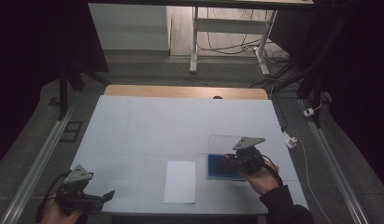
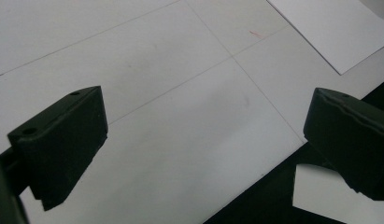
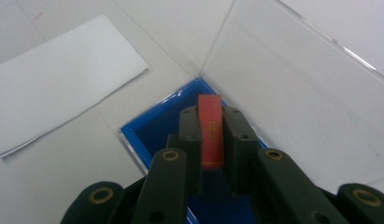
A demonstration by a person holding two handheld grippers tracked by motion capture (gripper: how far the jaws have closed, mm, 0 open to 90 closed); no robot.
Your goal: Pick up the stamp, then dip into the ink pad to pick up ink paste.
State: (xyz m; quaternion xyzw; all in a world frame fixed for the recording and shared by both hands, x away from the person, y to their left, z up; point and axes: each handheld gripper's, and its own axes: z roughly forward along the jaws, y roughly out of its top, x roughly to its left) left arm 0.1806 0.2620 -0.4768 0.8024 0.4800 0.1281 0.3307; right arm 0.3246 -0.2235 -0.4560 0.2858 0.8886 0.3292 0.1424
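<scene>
paper sheet left of box

Red piece's lower end behind gripper links; gold markings illegible

My worktop is white, with a wooden edge at the frame's top. A paper sheet lies lower centre; a blue tray right of it.
</scene>
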